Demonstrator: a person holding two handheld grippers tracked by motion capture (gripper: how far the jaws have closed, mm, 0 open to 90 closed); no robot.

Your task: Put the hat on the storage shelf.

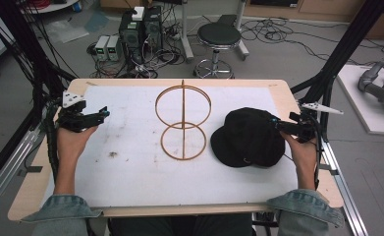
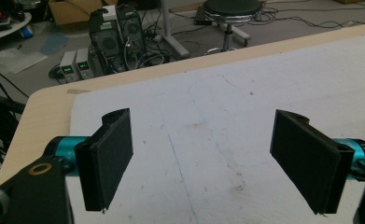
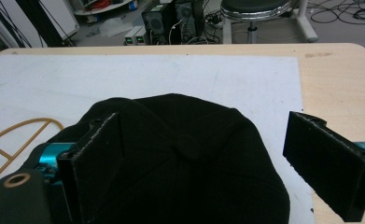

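Observation:
A black cap [image 1: 248,136] lies crown up on the right part of the white mat [image 1: 130,167]. My right gripper [image 1: 277,124] hovers at the cap's right edge, open; in the right gripper view its jaws stand wide apart with the cap [image 3: 185,158] low between them and nothing pinched. A wooden stand [image 1: 182,122] made of two rings on a thin upright post sits in the middle of the mat. My left gripper [image 1: 102,113] is held at the mat's left edge, open, with bare mat [image 2: 203,140] between its jaws.
The mat covers a wooden table [image 1: 288,93] with a bare rim. Behind the table are a black stool [image 1: 219,37], power supplies [image 1: 108,47] and tangled cables on the floor. Black frame struts [image 1: 344,49] rise at both sides.

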